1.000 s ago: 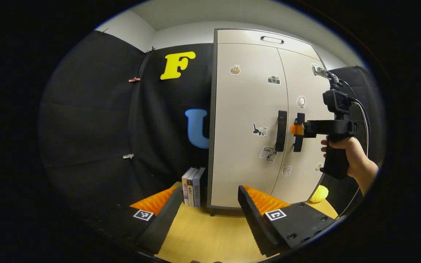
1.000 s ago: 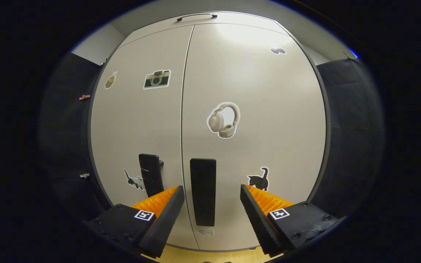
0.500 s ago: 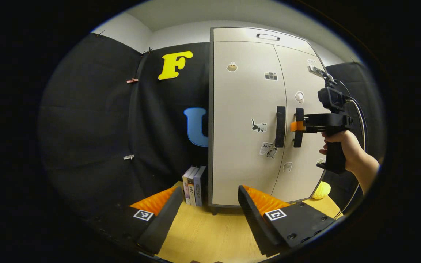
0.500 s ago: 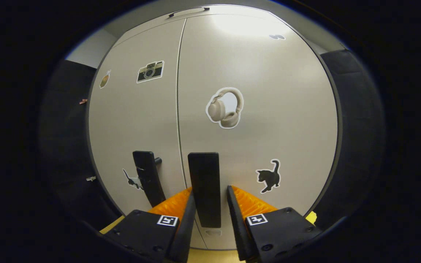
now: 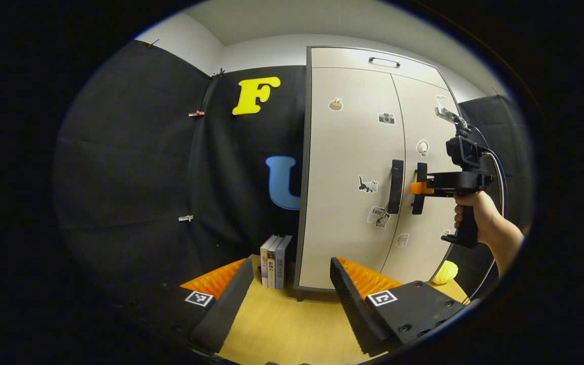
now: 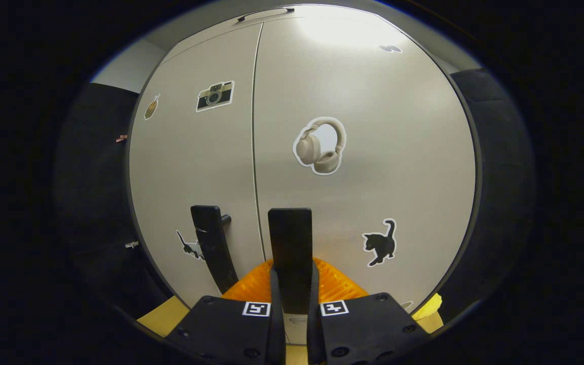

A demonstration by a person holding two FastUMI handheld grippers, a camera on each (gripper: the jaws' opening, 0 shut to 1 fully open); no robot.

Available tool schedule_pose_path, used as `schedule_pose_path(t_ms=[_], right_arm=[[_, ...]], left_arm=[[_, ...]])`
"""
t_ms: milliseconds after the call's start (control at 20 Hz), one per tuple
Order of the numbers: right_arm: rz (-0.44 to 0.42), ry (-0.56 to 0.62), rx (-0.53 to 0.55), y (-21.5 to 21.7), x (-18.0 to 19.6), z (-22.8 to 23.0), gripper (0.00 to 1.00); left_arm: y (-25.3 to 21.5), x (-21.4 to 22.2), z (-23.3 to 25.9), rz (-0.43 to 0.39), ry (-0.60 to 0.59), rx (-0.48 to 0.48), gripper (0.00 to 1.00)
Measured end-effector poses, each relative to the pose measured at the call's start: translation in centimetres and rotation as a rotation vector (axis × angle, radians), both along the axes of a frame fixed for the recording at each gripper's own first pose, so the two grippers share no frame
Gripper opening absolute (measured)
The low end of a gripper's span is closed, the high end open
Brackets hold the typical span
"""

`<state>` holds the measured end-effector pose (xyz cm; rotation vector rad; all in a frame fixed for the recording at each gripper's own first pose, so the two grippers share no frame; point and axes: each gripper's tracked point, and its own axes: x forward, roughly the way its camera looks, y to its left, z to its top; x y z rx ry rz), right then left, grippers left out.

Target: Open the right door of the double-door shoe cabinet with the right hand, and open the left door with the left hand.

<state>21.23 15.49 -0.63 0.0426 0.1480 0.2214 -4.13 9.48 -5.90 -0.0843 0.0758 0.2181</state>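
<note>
A beige double-door shoe cabinet [image 5: 353, 172] with stickers stands on a wooden table, both doors flush. In the right gripper view my right gripper [image 6: 292, 284] is shut on the right door's black vertical handle [image 6: 290, 243], both fingers pressing its sides. The left door's black handle [image 6: 213, 246] stands just left of it. In the left gripper view that same right gripper [image 5: 418, 188], held by a hand [image 5: 474, 210], meets the right handle [image 5: 418, 175], with the left handle [image 5: 396, 185] beside it. My left gripper [image 5: 292, 289] stands open, well back from the cabinet.
Three books [image 5: 275, 253] stand upright against the cabinet's left side. A yellow object [image 5: 444, 272] lies by the cabinet's right front corner. The wooden tabletop [image 5: 282, 324] stretches between my left gripper and the cabinet. Black cloth walls close in left and right.
My right gripper moved in around the right door's handle and its fingers closed onto it. The left gripper drifted slightly and stayed open. Both doors remain flush.
</note>
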Motion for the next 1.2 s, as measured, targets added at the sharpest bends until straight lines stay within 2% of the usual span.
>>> schedule_pose_path(t_ms=[50, 250, 300, 350, 550, 700, 900, 1200], right_arm=[[0.008, 0.004, -0.001, -0.1, -0.4, 0.2, 0.14], [0.039, 0.022, 0.019, -0.3, -1.8, 0.2, 0.14], [0.044, 0.019, 0.022, -0.4, -2.5, 0.2, 0.19], [0.052, 0.021, 0.024, -0.8, -3.4, 0.3, 0.14], [0.070, 0.015, 0.026, -2.2, -6.0, 0.9, 0.14], [0.076, 0.013, 0.024, -2.8, -6.5, 1.1, 0.14], [0.083, 0.012, 0.011, -3.2, -6.9, 1.2, 0.14], [0.105, 0.010, 0.016, -4.0, -7.6, 1.4, 0.14]], left_arm=[[0.1, -0.1, -0.1, 0.000, 0.002, -0.004, 0.95], [-0.2, -0.6, 0.0, -0.010, 0.003, 0.000, 0.95], [-0.6, -0.6, 0.0, -0.019, 0.003, 0.005, 0.95], [-0.9, -0.6, 0.2, -0.028, 0.002, 0.011, 0.95], [-2.2, 0.5, 0.8, -0.083, -0.006, 0.027, 0.95], [-4.2, 0.5, 1.0, -0.116, 0.000, 0.044, 0.95], [-5.9, 1.2, 1.4, -0.147, -0.006, 0.010, 0.95], [-6.4, 2.4, 2.3, -0.144, -0.018, 0.027, 0.95]])
